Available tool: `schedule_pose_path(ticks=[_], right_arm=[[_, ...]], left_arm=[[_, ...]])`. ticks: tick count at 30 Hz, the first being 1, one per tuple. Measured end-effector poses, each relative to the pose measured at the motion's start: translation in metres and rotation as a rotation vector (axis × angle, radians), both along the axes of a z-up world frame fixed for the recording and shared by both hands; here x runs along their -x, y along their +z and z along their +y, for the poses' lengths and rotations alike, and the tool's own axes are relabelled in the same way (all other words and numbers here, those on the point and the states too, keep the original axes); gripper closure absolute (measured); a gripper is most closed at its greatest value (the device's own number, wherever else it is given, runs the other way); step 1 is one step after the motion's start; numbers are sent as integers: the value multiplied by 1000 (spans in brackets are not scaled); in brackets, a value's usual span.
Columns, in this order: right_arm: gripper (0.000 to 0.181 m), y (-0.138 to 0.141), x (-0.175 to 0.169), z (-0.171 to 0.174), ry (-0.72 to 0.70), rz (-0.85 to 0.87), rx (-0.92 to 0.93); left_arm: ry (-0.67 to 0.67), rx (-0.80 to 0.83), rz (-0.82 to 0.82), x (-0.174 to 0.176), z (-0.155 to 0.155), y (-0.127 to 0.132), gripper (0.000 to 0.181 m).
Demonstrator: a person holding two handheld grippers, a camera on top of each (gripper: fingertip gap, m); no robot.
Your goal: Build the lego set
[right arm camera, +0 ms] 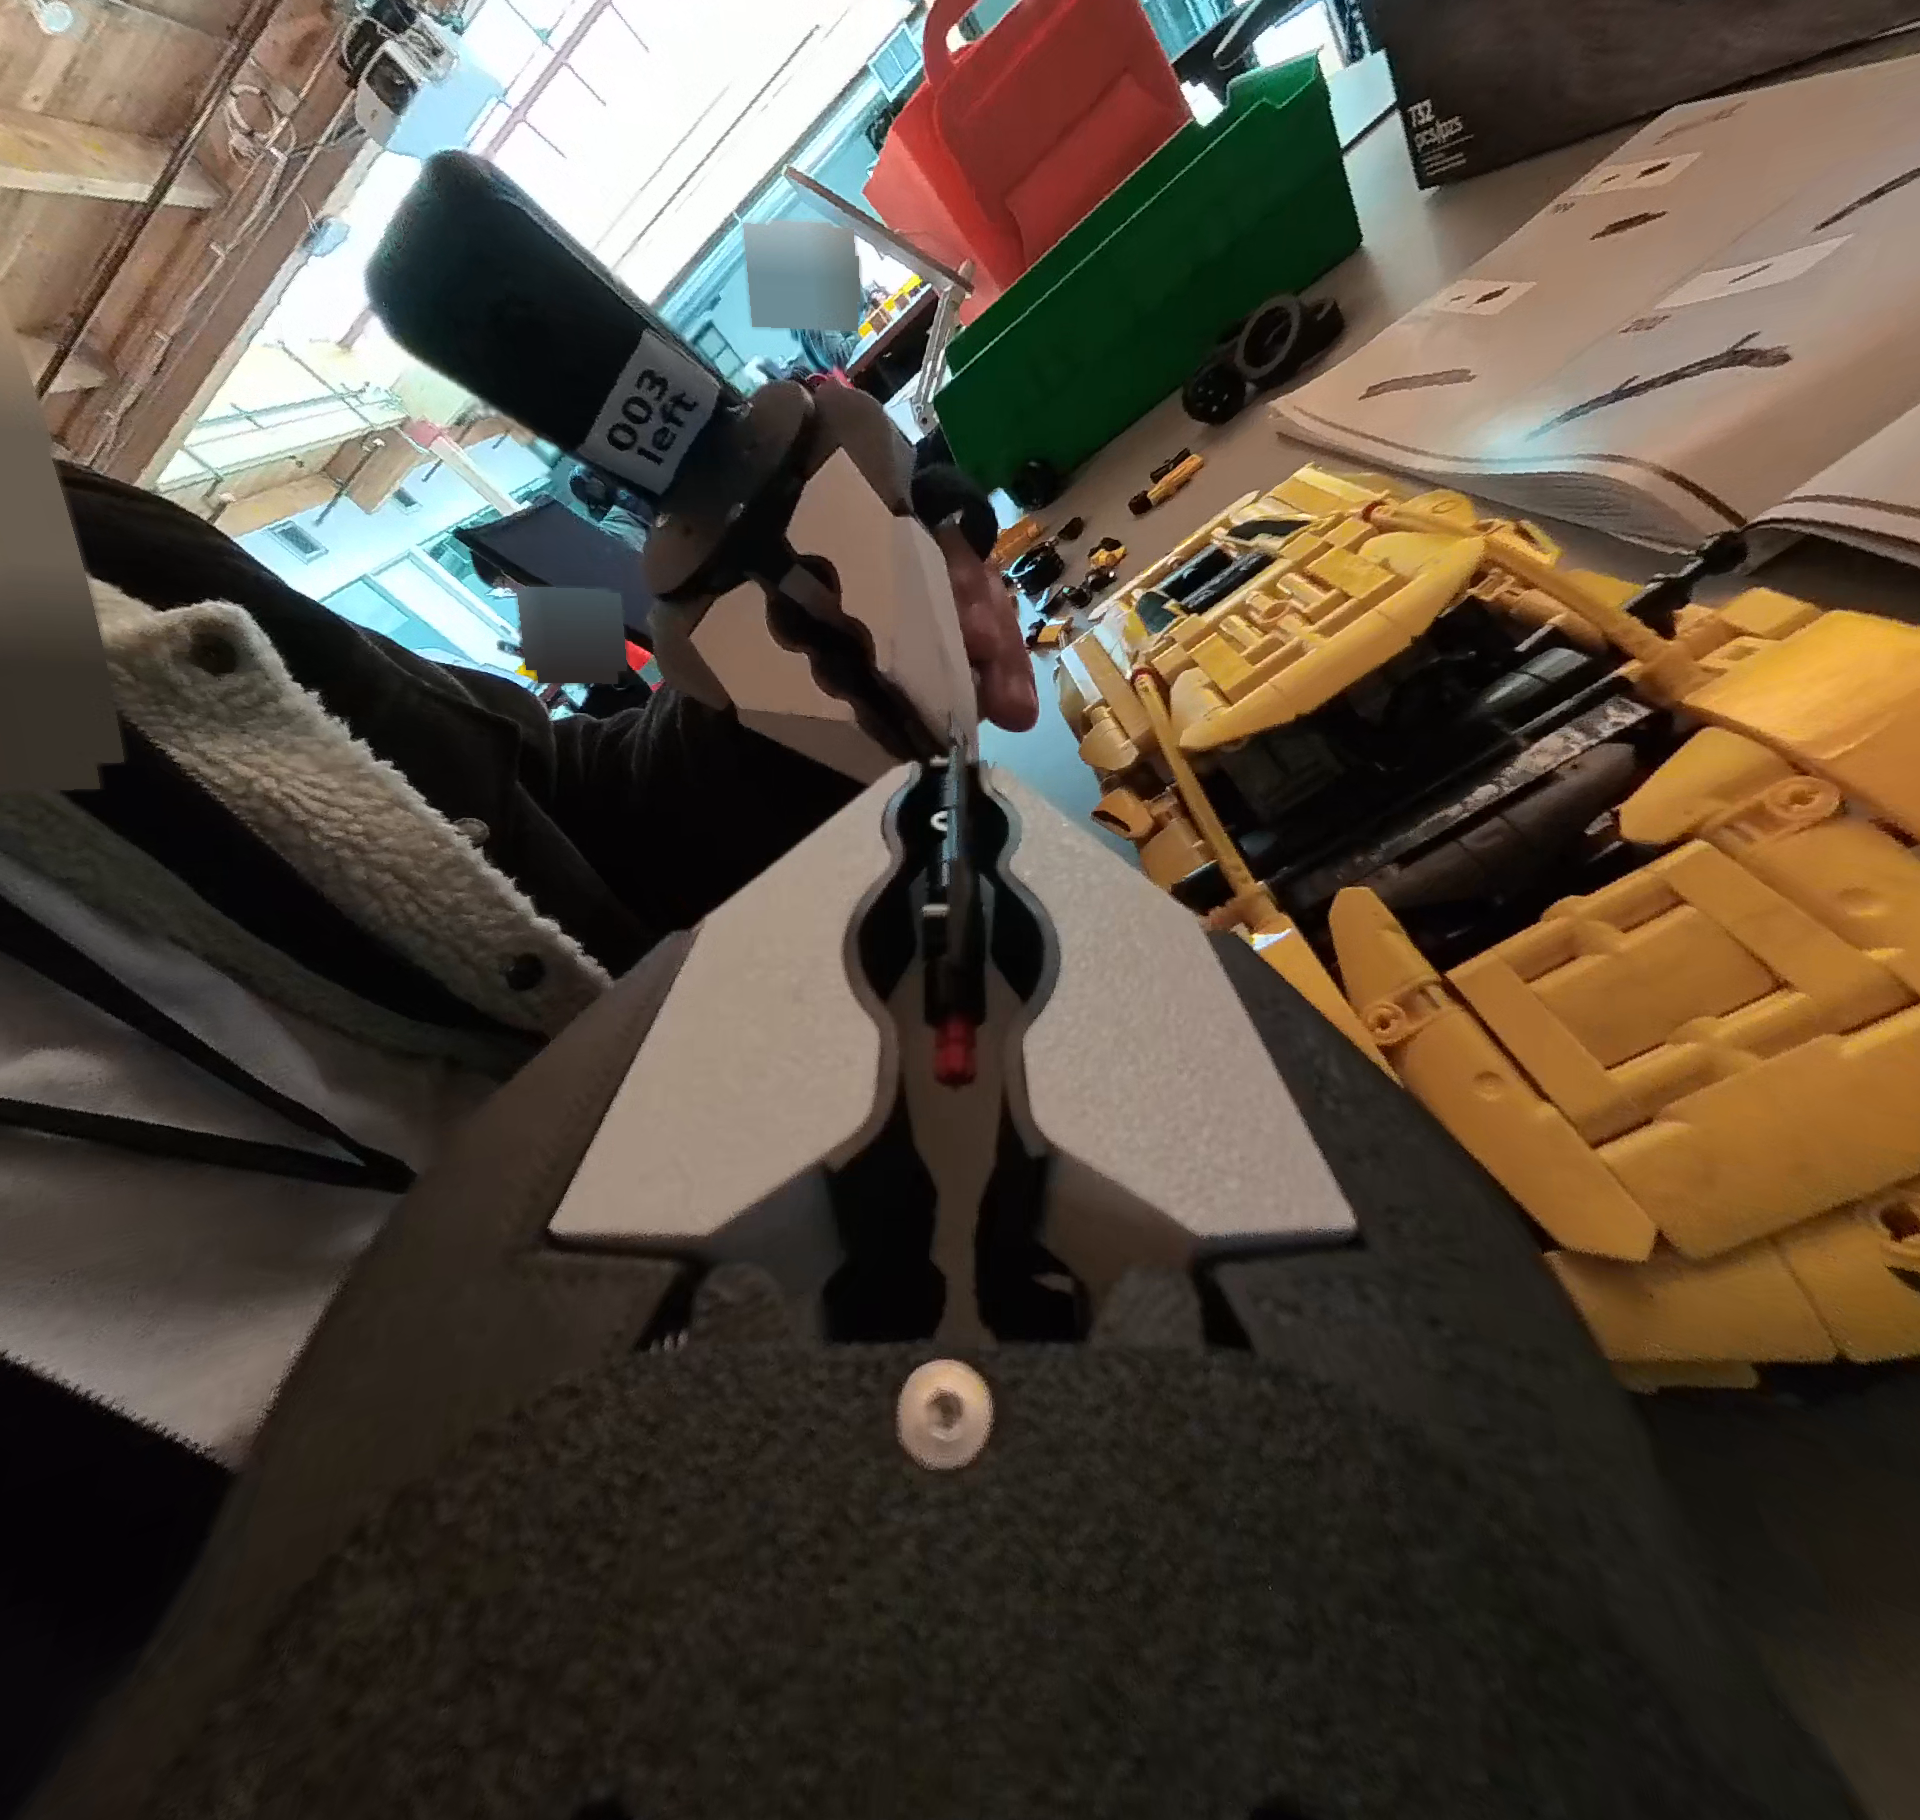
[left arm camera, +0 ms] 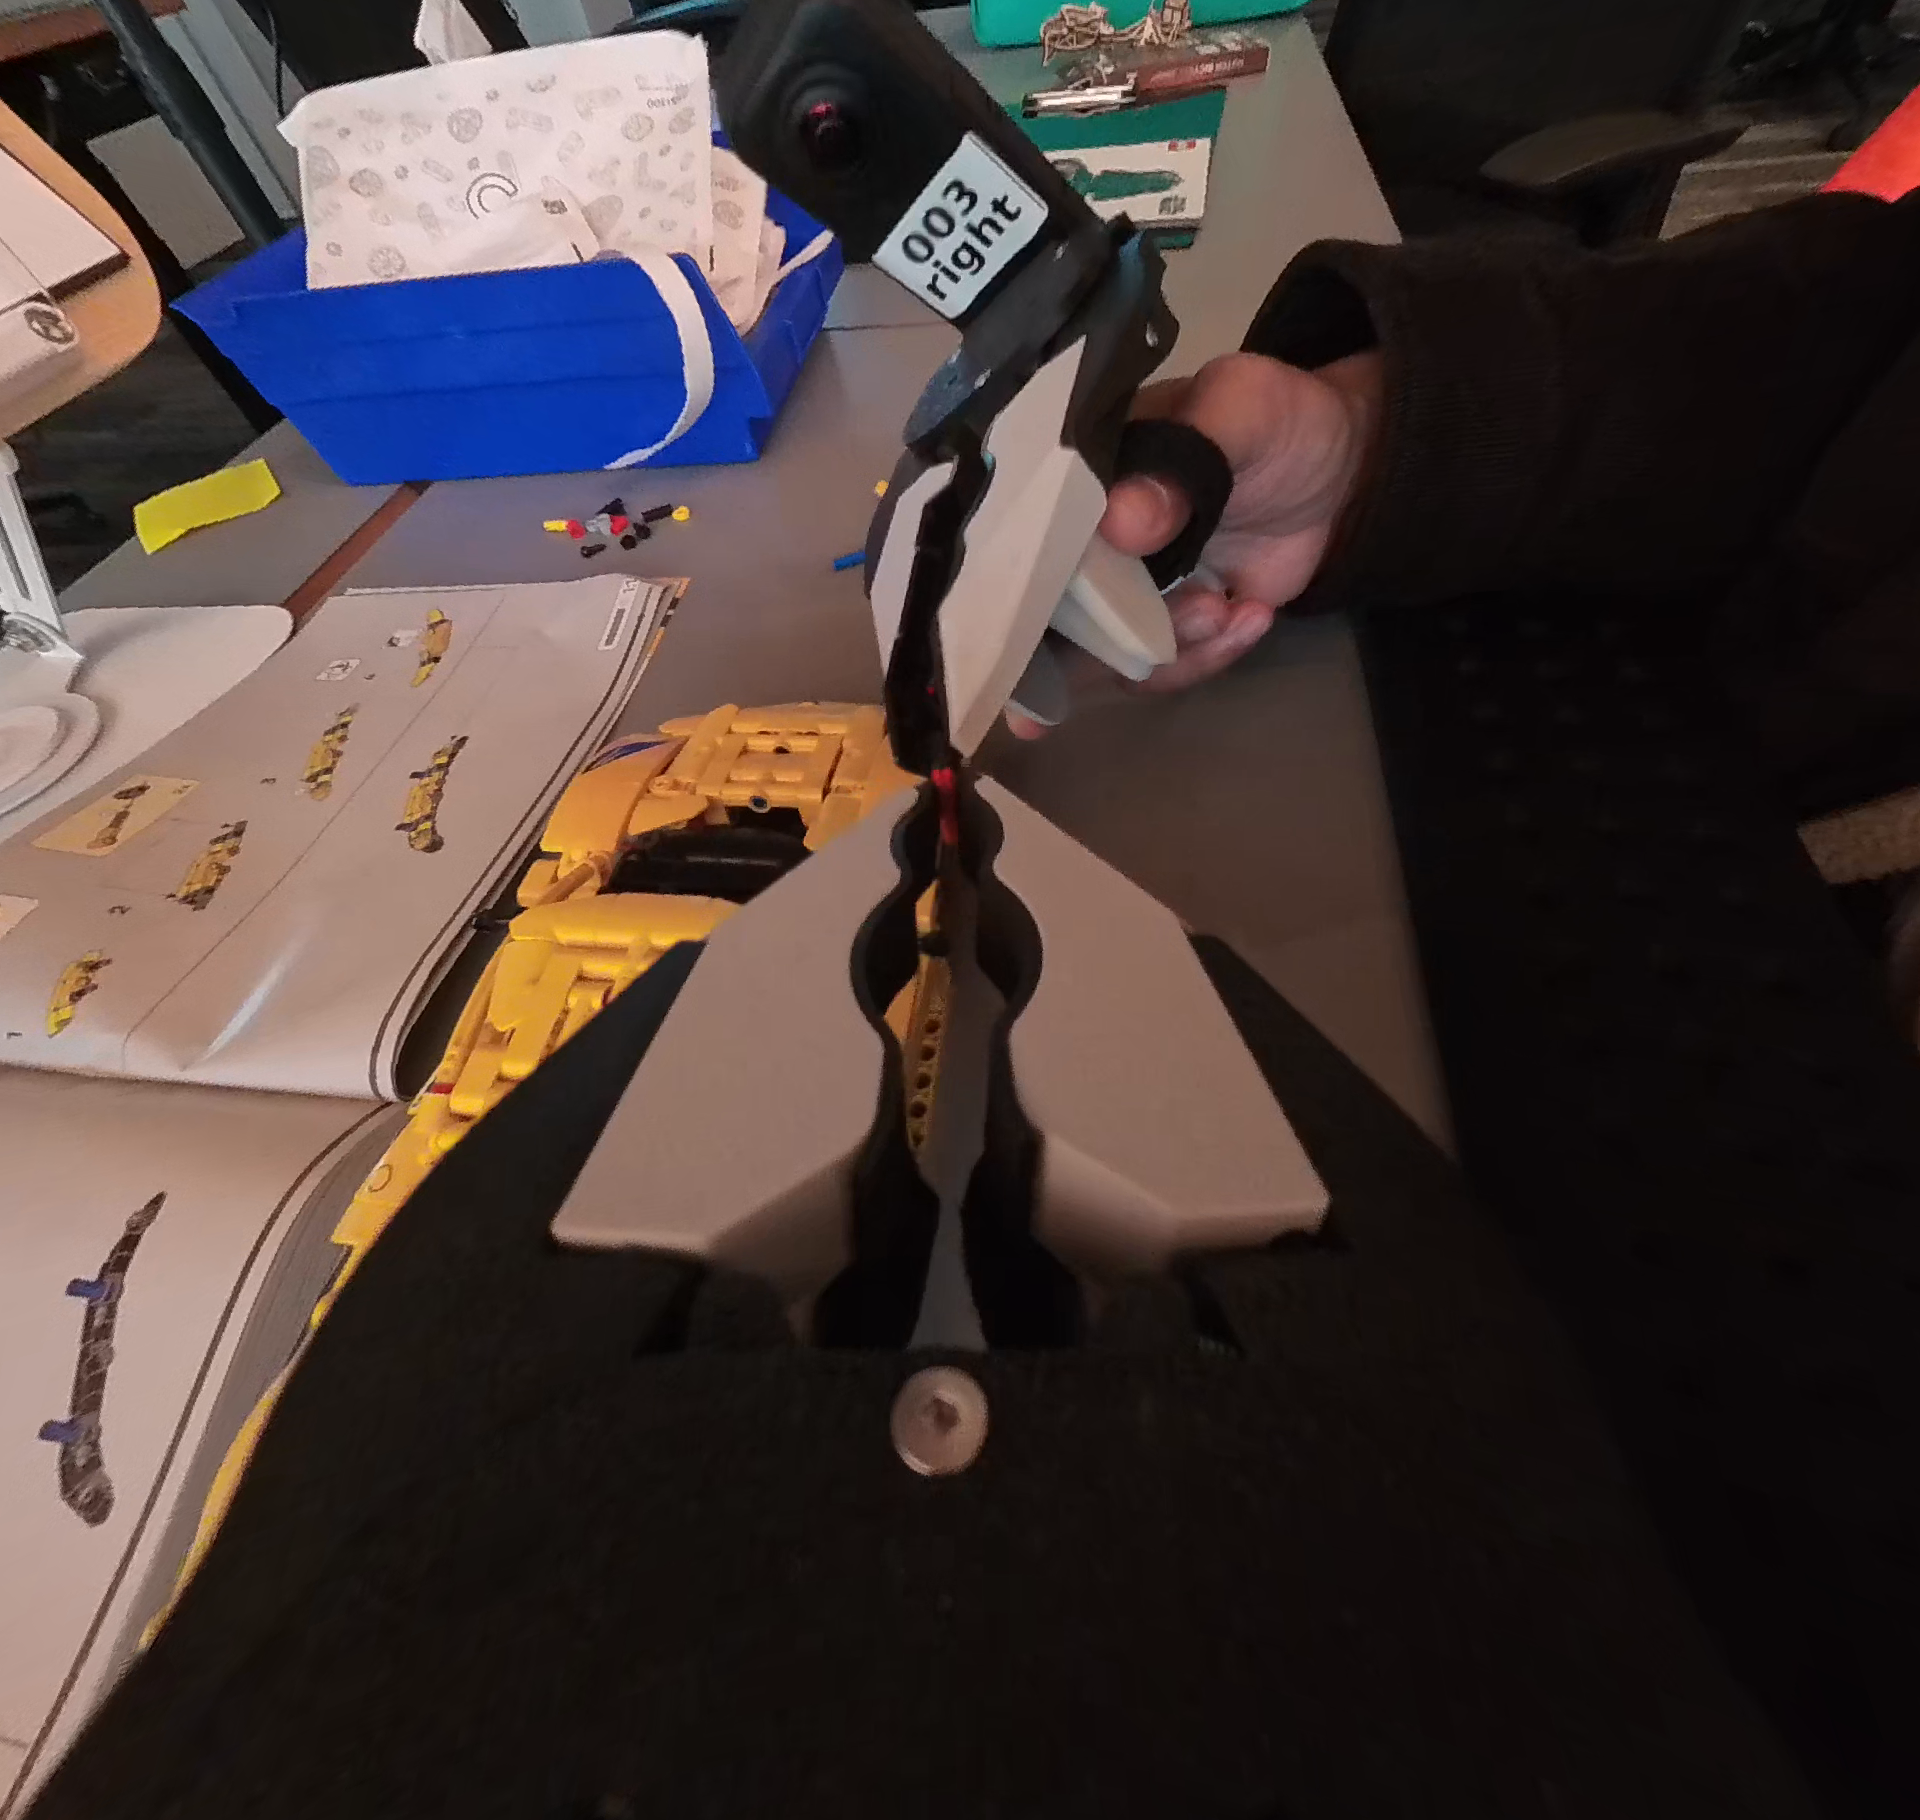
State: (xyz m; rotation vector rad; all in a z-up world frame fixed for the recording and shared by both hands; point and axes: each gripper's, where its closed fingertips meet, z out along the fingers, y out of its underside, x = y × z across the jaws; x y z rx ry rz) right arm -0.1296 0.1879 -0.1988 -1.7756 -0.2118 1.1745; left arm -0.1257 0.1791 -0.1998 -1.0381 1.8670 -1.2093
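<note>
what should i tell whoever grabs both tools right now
Left tool: shut on a thin black lego piece, held in the air.
Right tool: shut on the same black lego piece, which carries a red pin, tip to tip with the left.
Yellow lego car: largely built, on the table beside the open instruction booklet.
Left to do: join this piece to the car; loose parts wait near the blue bin.

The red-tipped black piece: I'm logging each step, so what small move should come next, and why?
Probably press the two grippers gently together along the piece's axis. The right gripper and left gripper both pinch the thin red-tipped black piece tip to tip above the yellow car, as if mid-joining.
</note>
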Motion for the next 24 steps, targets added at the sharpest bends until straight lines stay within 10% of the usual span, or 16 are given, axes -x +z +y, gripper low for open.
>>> schedule_pose_path(ticks=[24], right_arm=[[174,7,-9,-1,-8,114,28]], left_arm=[[21,-10,-39,-4,0,3,170]])
